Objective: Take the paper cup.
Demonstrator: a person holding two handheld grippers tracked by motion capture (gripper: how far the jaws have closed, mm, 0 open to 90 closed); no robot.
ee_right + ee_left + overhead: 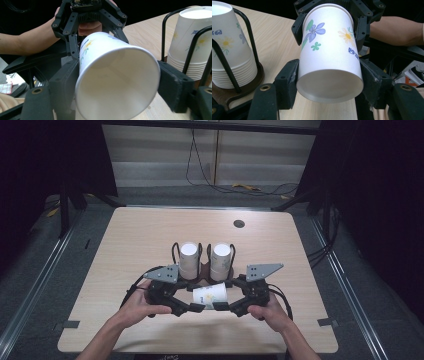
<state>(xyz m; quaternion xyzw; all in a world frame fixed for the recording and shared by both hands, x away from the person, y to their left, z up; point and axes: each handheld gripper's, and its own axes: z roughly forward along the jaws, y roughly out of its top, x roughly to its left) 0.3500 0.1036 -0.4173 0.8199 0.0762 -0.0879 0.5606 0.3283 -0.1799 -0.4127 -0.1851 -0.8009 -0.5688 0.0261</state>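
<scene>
A white paper cup (210, 296) with a flower print lies level above the table's near middle, held between both grippers. My left gripper (329, 85) is shut on its base end, one pad on each side (194, 306). The cup (329, 50) points away from it toward the other hand. My right gripper (120, 85) has its jaws against both sides of the open mouth of the cup (100, 50), shut on it (230, 306). Each gripper faces the other across the cup.
Two stacks of upturned paper cups (189, 260) (220, 260) stand in black wire holders just behind the grippers, close to the held cup. One stack (227, 50) is left of my left gripper, one stack (192, 45) right of my right. A dark round hole (239, 223) marks the table's far side.
</scene>
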